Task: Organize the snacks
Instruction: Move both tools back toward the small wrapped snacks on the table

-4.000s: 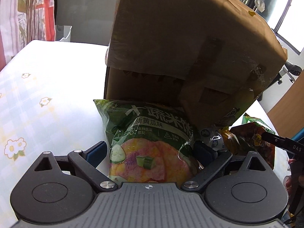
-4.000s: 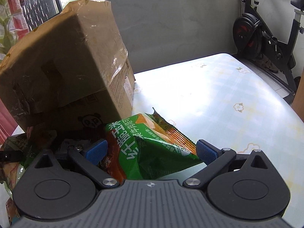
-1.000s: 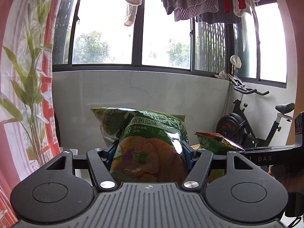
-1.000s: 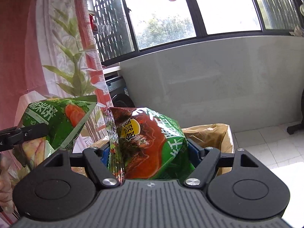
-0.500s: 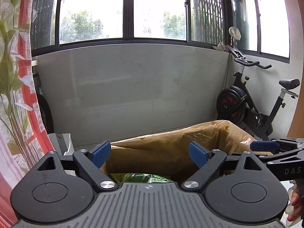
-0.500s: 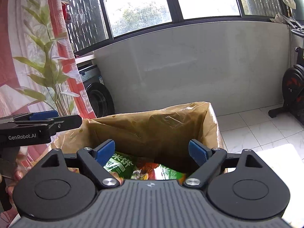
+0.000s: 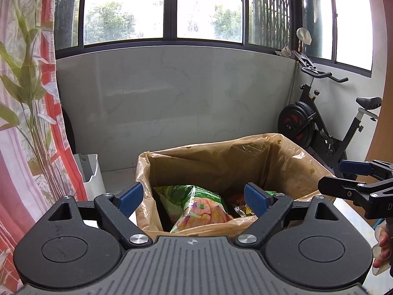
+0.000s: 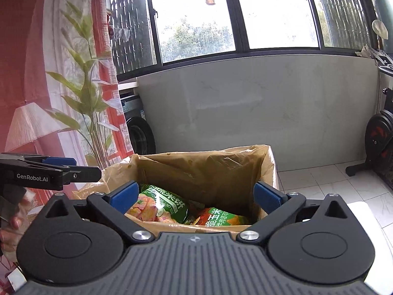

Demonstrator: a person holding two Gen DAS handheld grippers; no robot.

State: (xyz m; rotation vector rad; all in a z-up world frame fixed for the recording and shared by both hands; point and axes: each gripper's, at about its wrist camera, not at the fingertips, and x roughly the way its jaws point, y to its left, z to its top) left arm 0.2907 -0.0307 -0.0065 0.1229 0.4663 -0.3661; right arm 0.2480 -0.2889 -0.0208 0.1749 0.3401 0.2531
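Left gripper (image 7: 192, 195) spread, empty, poised over box (image 7: 282, 164). Right gripper (image 8: 196, 195) likewise spread, empty. Green bag (image 7: 196, 206) and red bag (image 8: 221, 217) lie inside box, upright walls containing them.

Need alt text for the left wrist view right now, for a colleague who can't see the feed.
The open left gripper hangs empty above an open cardboard box that holds a green snack bag and a red snack bag. The right gripper enters from the right; an exercise bike stands behind.
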